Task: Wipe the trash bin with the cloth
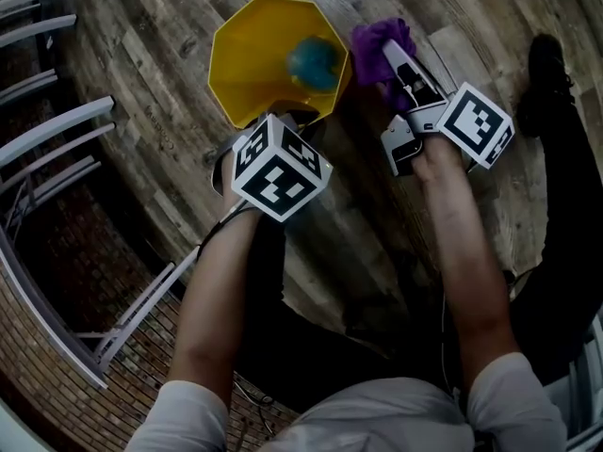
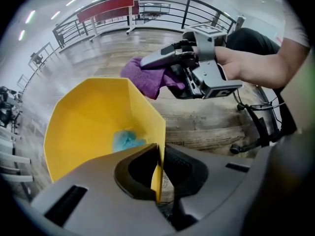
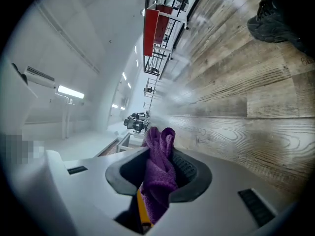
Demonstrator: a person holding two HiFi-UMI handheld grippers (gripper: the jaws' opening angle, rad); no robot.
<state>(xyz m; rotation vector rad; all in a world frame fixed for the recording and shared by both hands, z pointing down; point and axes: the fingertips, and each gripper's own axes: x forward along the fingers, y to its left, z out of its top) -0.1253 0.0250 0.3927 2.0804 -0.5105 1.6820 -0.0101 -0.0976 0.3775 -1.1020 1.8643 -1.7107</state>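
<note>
A yellow trash bin (image 1: 250, 59) stands on the wooden floor with a blue wad (image 1: 314, 61) lying inside it. My left gripper (image 1: 298, 117) is shut on the bin's near wall; in the left gripper view the thin yellow rim (image 2: 158, 156) is pinched between the two pads. My right gripper (image 1: 400, 64) is just right of the bin, shut on a purple cloth (image 1: 377, 43). In the right gripper view the cloth (image 3: 160, 163) bunches up between the jaws. The left gripper view shows the right gripper (image 2: 162, 60) holding the cloth (image 2: 142, 77) close above the bin's far rim.
A white metal railing (image 1: 47, 139) runs along the left, with brick paving below it. A dark shoe (image 1: 546, 69) and dark trouser legs stand to the right on the plank floor (image 1: 471, 215). More railings and a red board (image 2: 108, 6) are far off.
</note>
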